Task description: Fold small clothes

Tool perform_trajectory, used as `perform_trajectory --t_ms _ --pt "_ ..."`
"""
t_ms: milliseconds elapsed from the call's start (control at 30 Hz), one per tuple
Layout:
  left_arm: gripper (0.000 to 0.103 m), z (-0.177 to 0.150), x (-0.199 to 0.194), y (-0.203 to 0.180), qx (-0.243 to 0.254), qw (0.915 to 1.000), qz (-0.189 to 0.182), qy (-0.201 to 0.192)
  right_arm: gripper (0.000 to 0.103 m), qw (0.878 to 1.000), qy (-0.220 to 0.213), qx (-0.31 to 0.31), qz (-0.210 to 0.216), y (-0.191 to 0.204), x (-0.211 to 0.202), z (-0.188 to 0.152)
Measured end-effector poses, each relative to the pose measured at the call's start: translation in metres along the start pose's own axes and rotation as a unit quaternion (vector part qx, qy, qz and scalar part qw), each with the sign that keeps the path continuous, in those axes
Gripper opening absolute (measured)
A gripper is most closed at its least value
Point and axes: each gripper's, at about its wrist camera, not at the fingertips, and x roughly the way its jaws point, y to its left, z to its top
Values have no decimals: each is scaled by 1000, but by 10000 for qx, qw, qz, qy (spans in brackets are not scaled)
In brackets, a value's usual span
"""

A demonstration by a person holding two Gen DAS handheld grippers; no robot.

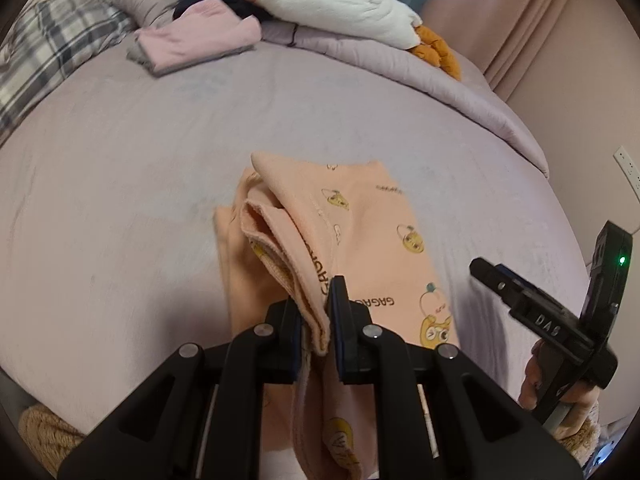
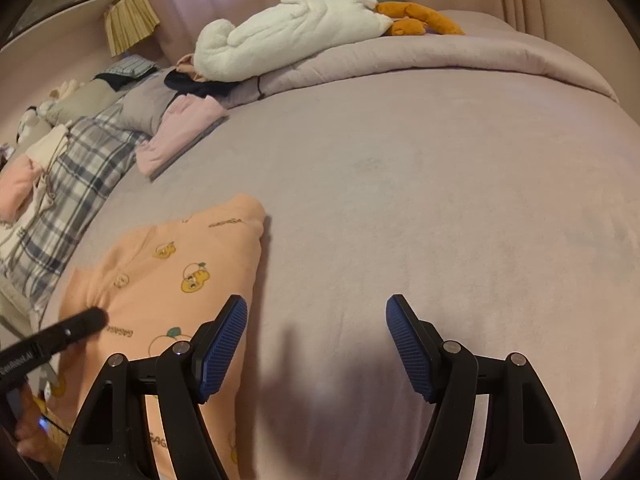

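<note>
A small peach garment (image 1: pixel 360 240) with yellow cartoon prints lies on the lilac bed, partly folded over itself. My left gripper (image 1: pixel 316 312) is shut on a bunched fold of its near edge, and the cloth hangs down between the jaws. The right gripper (image 2: pixel 316 344) is open and empty, hovering over bare bedsheet just right of the garment (image 2: pixel 180 272). It shows from the side in the left wrist view (image 1: pixel 488 272). The left gripper's tip shows in the right wrist view (image 2: pixel 86 322), over the garment's left part.
A folded pink garment (image 1: pixel 196 40) lies at the far side of the bed (image 2: pixel 400 200). A white plush goose (image 1: pixel 332 0) rests on the rolled duvet (image 1: pixel 460 92). A plaid pillow (image 1: pixel 48 52) and dark clothes (image 1: pixel 216 0) lie at the far left.
</note>
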Motion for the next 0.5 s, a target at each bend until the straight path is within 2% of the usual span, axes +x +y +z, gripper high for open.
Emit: perform_trajectory --t_ms 200,400,500 --pt "13 -14 10 13 -41 9994 293 167 72 10000 51 -79 27 4 3 0" --pt "17 -23 25 25 -249 9984 331 386 72 9998 111 -153 50 8 6 1" --pt "21 -23 24 33 -459 9980 193 397 72 9997 137 -207 59 11 8 1"
